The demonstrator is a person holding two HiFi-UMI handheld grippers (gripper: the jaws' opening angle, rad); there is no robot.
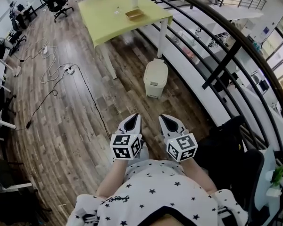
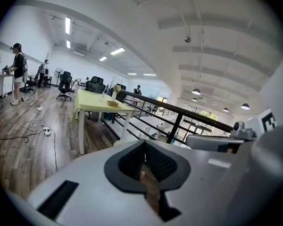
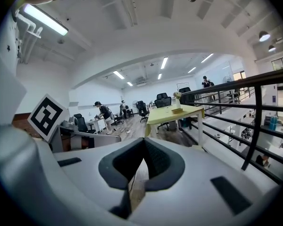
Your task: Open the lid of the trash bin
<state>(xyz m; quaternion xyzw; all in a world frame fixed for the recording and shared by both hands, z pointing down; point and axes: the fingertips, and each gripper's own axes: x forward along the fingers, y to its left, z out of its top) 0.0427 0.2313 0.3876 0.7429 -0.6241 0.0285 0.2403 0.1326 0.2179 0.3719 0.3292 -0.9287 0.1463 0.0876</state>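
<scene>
Well beyond both shut, apparently empty hand-held grippers (image 1: 136,116) (image 1: 162,118) stands the trash bin (image 1: 155,79).

An open-plan office on an upper level: swivel chairs (image 1: 56,1) stand far ahead and left of the left tongs (image 1: 134,117), power cables (image 1: 52,69) trail across the wood floor (image 1: 61,126), and a black railing (image 1: 217,55) right of the right tongs (image 1: 167,119) overlooks long white desks (image 1: 205,95) below.

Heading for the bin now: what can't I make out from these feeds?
- Head view: trash bin is small; pedal or handle, cannot tell.
- Gripper views: left gripper and right gripper bodies fill the lower frame; bin barely shows, if at all.
- Head view: things on the yellow table are too small to name.
</scene>
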